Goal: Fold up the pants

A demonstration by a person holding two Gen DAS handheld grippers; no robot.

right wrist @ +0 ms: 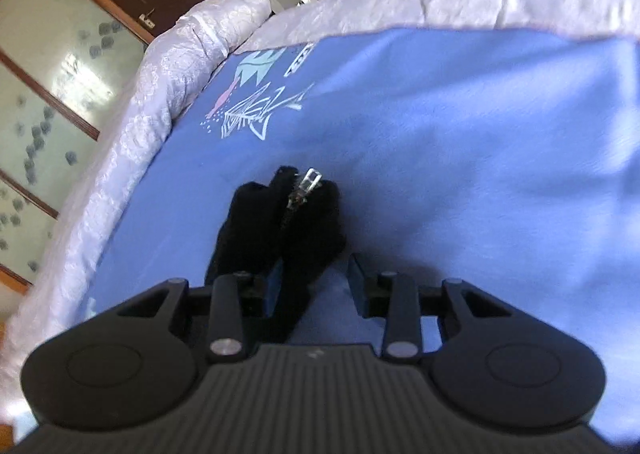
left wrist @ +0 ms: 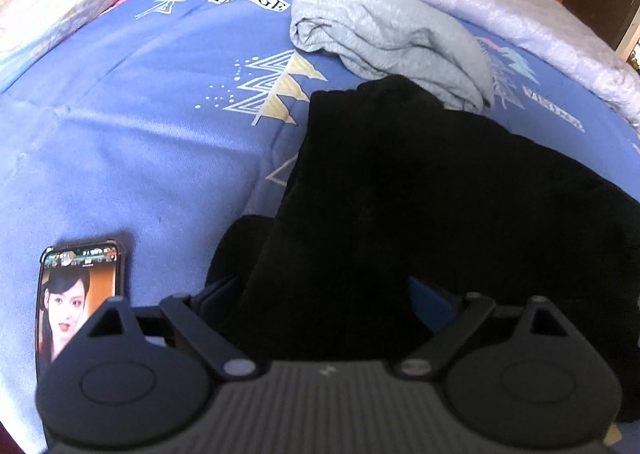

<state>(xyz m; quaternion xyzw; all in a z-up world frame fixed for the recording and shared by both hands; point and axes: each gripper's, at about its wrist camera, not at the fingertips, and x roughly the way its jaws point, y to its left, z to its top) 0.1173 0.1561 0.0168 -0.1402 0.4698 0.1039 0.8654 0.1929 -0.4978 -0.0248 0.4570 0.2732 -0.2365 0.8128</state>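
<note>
Pants (left wrist: 420, 193), black and bunched, lie on the blue bed sheet (left wrist: 132, 141) at right centre of the left view, their far edge touching a grey folded garment (left wrist: 392, 41). Left tongs (left wrist: 324, 302) stand wide apart with black cloth between them. A phone (left wrist: 78, 294) lies lower left; bare sheet spreads above it. Right tongs (right wrist: 314, 282) are partly apart, pant fabric with a zipper (right wrist: 308, 181) against the left pad only, open sheet to the right.

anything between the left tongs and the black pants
Nothing visible. The black pants already lie between the open left tongs, with no other thing in the gap. The phone lies off to the side and the grey garment beyond.
</note>
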